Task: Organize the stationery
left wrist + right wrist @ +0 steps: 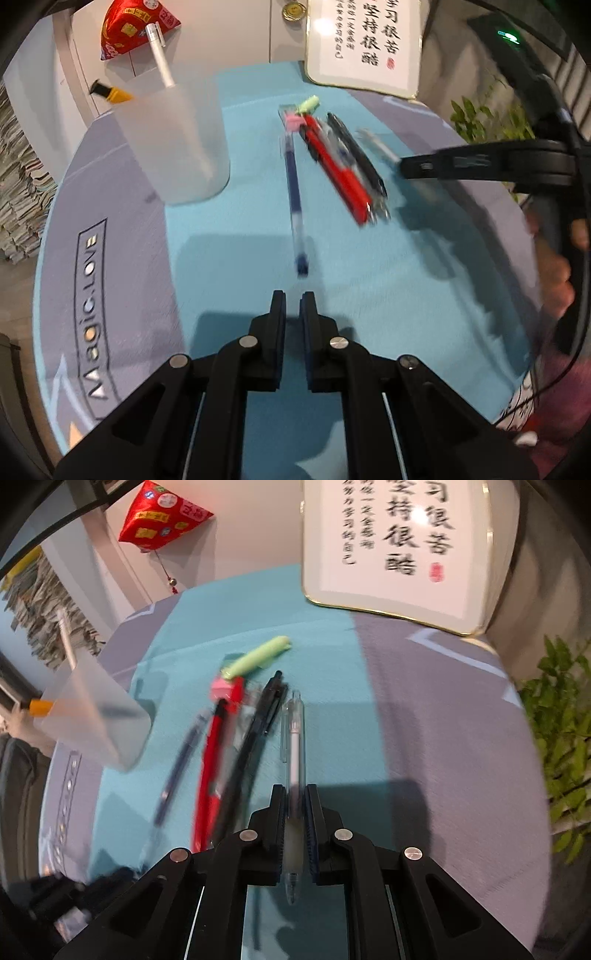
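The right gripper point(294, 805) has its two fingers closed on a clear pen point(293, 734) with a white core; the pen runs straight forward between the pads, and its tip shows behind them. In the left wrist view this same gripper point(404, 168) reaches in from the right side and the pen is seen as a blurred pale stroke at its end. The left gripper point(293, 306) holds nothing: its fingers stand almost together, with only a narrow gap, above the blue mat point(240, 240). Just ahead of it lies a blue pen point(294, 188), alone and pointing toward the gripper. To the right of it, a red pen point(338, 173) and a black pen point(358, 155) lie side by side and seem to touch. Beyond them there are a small pink eraser point(292, 122) and a light green highlighter point(309, 104). A frosted cup point(173, 144) stands upright at the left of the mat, with a white pen point(159, 55) leaning inside it. A framed calligraphy board point(364, 44) stands at the far edge of the table.
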Available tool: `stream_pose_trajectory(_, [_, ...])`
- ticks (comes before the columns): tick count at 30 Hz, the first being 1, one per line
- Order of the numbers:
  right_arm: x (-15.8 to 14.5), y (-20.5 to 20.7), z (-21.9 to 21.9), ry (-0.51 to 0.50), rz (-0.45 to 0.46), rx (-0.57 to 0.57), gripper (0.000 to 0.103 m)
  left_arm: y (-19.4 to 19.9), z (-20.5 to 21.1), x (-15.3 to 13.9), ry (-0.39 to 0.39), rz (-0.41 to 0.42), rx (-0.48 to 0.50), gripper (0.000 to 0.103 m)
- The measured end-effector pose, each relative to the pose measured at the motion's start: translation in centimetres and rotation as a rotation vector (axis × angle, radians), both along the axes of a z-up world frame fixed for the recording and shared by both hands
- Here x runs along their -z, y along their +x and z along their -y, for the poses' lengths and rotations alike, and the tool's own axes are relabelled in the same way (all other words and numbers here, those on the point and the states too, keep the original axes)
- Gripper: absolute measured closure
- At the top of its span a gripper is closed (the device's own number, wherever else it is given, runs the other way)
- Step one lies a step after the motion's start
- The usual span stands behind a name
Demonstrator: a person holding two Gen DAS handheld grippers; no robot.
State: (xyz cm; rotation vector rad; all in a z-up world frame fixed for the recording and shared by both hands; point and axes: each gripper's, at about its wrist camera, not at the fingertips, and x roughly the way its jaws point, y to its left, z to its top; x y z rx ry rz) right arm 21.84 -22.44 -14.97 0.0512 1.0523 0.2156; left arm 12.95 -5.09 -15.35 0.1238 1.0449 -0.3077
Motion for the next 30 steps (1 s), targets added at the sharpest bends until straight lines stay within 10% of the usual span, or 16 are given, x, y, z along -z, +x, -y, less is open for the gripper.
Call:
stream_pose_trajectory(4, [-0.3,-2.9,2.0,-0.019,-0.018,-0.011,0.092,0.4,0.1,-0.6,-0.017,0.045,-0.002,0.095])
stream_pose_trajectory(8, [-0.2,-4.1,2.6,0.001,-0.021,-0.005,0.092,2.7,1.8,-0.4,-0.012,0.072,-0.014,0.067])
stream_pose_trajectory(11, [-0.1,-4.5,2.2,0.023,-0.024,-0.016,0.092,3.6,2.8,0.5,0.027,0.067,0.010,0.071])
stream_pose_trajectory(14, [0.0,-4.5,2.0,0.046,-0.029,-0.016,0.092,4.0,2.9,0.9,0.036,0.070,-0.005,0.097])
stream_pose_trajectory(24, [0.3,-5.9,1.4,0.004,-0.058,-0.080,0.092,-2.7,-0.2,0.8,0.031,-0.050,0.107,0.096])
stream_pose_trajectory(30, [0.3,-6.6,0.3,-0.059,-0.054,-0.141,0.092,-3.1,0.0,-0.2,0.065,0.022,0.112,0.088])
